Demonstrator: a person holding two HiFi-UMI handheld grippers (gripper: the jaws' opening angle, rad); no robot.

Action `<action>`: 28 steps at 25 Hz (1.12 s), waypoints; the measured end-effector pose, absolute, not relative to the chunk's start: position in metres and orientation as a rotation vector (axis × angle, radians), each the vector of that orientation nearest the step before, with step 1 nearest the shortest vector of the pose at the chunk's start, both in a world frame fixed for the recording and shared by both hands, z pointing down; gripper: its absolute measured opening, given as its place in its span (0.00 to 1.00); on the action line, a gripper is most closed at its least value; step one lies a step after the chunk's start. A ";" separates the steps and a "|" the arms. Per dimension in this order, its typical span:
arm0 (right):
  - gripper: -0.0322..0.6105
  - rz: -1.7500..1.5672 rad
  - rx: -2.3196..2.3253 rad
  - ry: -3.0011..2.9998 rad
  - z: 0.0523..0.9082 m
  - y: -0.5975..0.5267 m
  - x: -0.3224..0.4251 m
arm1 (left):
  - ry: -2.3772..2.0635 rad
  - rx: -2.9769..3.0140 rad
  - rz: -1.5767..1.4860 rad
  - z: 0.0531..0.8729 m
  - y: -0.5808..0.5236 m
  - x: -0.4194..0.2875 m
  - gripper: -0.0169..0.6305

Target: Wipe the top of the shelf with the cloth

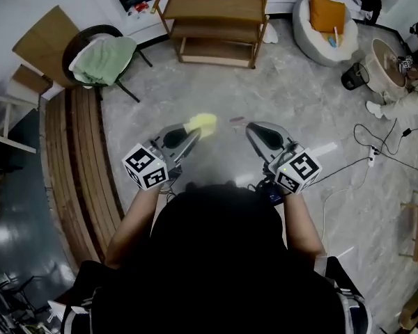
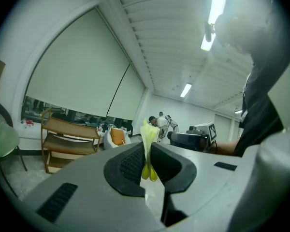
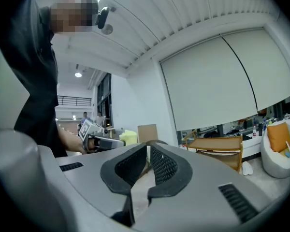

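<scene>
Cloth [image 1: 203,124] is where you start: the yellow wad sits pinched between the fingers of your left gripper [image 1: 192,135]. A soft tuft stands out past the fingertips. In the left gripper view only a thin fold of the cloth [image 2: 149,135] is caught between the pads, so the hold looks slim.

Your right gripper [image 1: 255,132] has its fingers pressed together at the tips with nothing between them.

The wooden shelf [image 1: 212,7] stands well ahead of both sets of fingertips, across open floor. Its top board looks bare from the head view. The wiping has not begun, and the step in hand is the approach.

- Walk in until the top board lies just beneath the left fingertips.
- Tip the gripper so the tuft beyond the tips meets the wood first. Contact from the hard pads would probably scrape and clean nothing.
- Press lightly. With so little cloth between the fingers, a heavy drag could pull it free.
- Sweep from one end of the board to the other in overlapping passes. Ease off near the side posts that rise at each end, where the tuft could snag.
- Let the right fingers rest against the frame beside the board if the shelf seems to shift.

A cable [image 1: 376,141] trails on the floor off to the right of your right fingertips, so step clear of it.
</scene>
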State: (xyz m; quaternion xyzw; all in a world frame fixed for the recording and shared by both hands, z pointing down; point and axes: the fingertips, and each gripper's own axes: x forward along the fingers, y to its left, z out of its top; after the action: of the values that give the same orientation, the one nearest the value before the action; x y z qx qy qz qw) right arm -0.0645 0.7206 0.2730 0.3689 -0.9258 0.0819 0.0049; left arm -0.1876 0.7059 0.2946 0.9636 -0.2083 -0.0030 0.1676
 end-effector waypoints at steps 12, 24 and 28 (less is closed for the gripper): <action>0.10 0.082 1.188 -2.742 0.284 0.734 0.049 | -0.584 2.701 0.032 0.301 0.727 -0.143 0.07; 0.10 0.297 1.160 -2.796 0.311 0.648 0.012 | -0.569 2.625 -0.023 0.326 0.639 -0.162 0.07; 0.10 0.360 1.132 -2.805 0.314 0.596 -0.002 | -0.555 2.634 -0.043 0.325 0.581 -0.171 0.07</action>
State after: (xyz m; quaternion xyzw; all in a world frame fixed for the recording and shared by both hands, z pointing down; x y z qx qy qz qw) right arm -0.0021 0.5957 0.3140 0.3712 -0.9198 0.1180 0.0477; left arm -0.1706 0.5808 0.3245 0.9537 -0.2010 -0.0154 0.2230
